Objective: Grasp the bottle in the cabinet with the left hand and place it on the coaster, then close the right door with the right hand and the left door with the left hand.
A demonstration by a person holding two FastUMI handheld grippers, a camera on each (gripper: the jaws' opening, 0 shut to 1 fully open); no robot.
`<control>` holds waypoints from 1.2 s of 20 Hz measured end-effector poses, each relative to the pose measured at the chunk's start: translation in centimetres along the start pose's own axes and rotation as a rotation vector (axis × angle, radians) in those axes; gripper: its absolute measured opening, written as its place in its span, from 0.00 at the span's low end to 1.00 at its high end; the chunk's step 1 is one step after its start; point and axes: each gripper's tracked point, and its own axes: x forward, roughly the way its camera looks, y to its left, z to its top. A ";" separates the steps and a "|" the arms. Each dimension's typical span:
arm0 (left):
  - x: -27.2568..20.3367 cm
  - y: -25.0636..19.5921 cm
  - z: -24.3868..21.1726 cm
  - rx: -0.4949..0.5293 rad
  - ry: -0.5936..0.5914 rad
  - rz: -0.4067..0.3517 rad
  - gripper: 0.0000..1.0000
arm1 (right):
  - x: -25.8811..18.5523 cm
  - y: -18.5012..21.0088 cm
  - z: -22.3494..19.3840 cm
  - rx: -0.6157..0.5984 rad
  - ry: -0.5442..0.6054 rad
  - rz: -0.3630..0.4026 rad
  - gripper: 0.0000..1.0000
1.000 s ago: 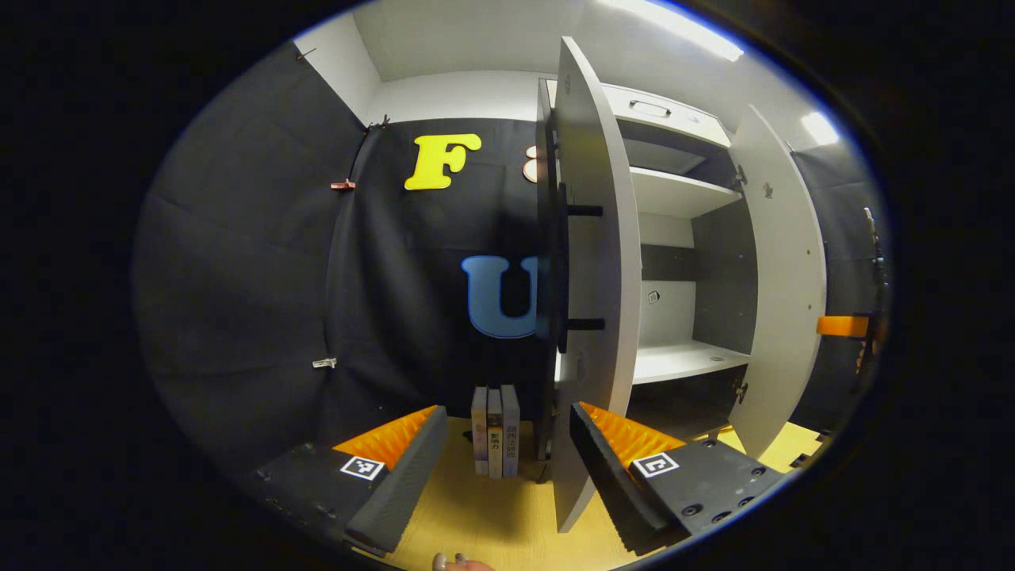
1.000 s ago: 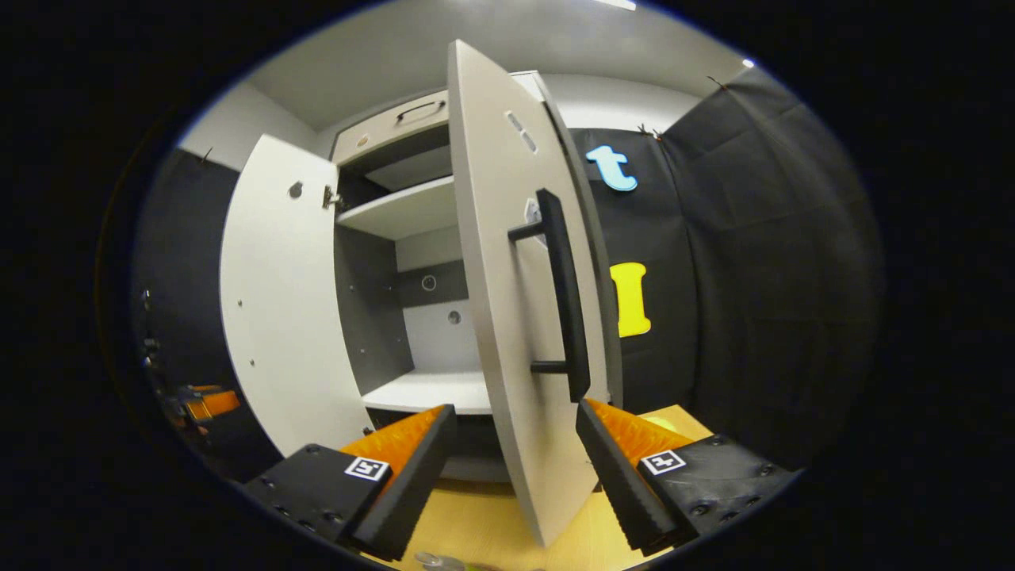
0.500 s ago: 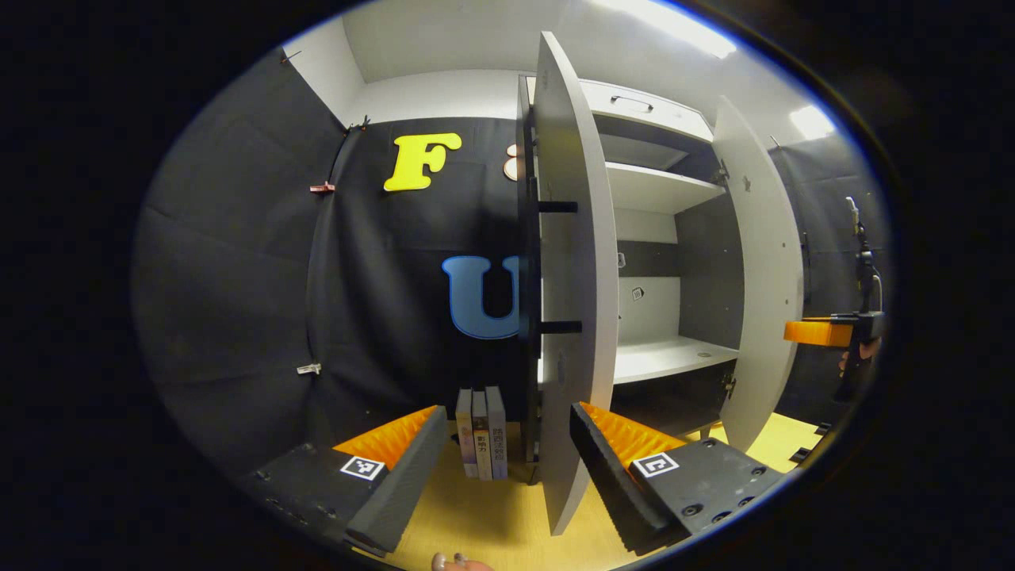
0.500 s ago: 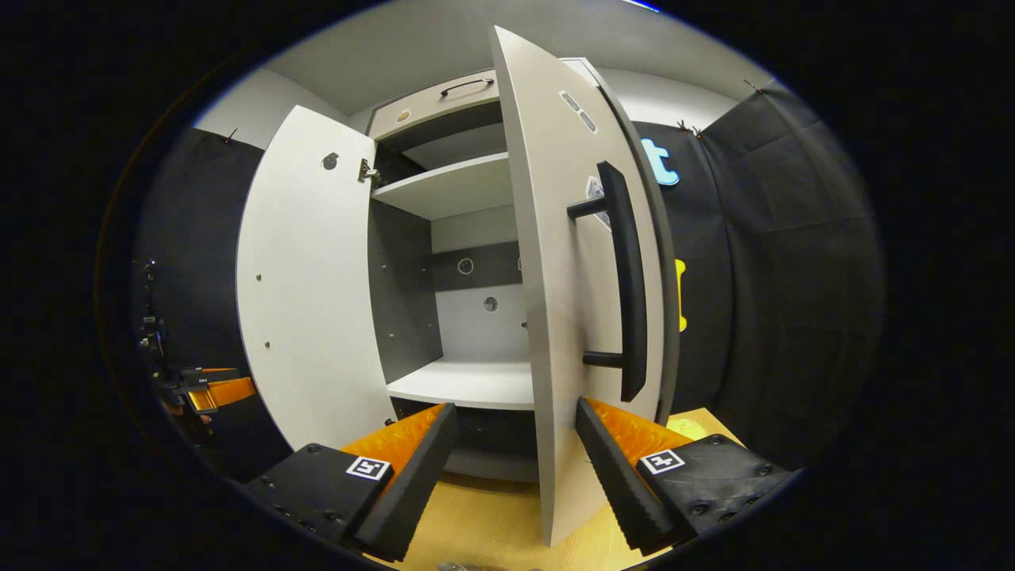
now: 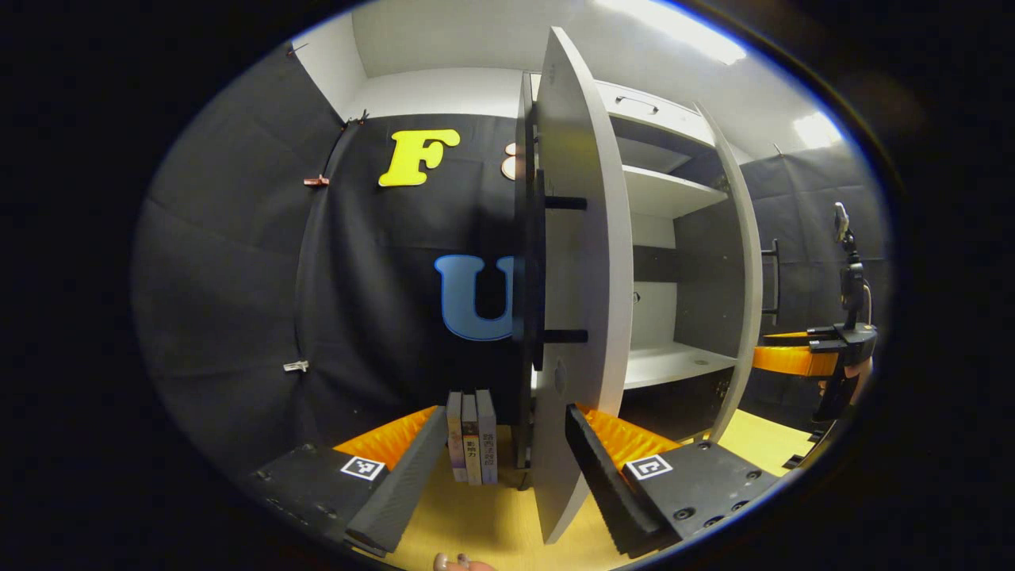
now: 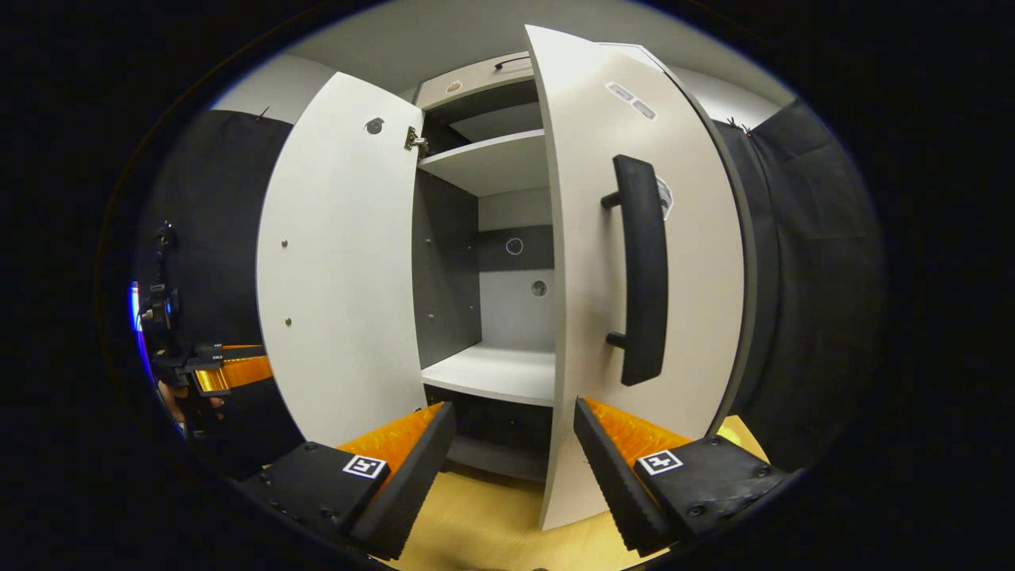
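The cabinet (image 6: 492,373) stands with both doors swung out and its shelves bare. In the right gripper view, my right gripper (image 6: 511,476) is open, and the right door (image 6: 591,333) with its black handle (image 6: 642,270) rises from between the fingers, close to the right one. The left door (image 6: 341,277) shows its inner face there. In the left gripper view, my left gripper (image 5: 499,476) is open, and the left door (image 5: 575,262) stands edge-on just inside its right finger. Farther right, the right door (image 5: 741,270) is nearly edge-on, with the right gripper (image 5: 801,361) behind it.
Three books (image 5: 472,436) stand upright on the wooden tabletop (image 5: 476,515) left of the cabinet. A hand holds the left gripper (image 6: 230,373) at the far left of the right gripper view. A closed drawer (image 5: 654,111) tops the cabinet.
The right door has swung toward the cabinet, and the right gripper has followed it. The left gripper has shifted only slightly beside the left door.
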 end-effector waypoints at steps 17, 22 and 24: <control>4.2 -10.7 0.1 -0.009 -0.020 -0.096 0.94 | -4.9 -10.0 1.0 -0.116 0.005 -0.120 0.98; 7.0 -17.1 0.5 -0.035 -0.051 -0.106 0.94 | -5.6 -14.1 2.2 -0.119 -0.009 -0.099 0.98; 7.8 -19.2 1.7 -0.012 -0.083 -0.112 0.93 | -6.0 -15.4 2.4 -0.113 -0.012 -0.096 0.98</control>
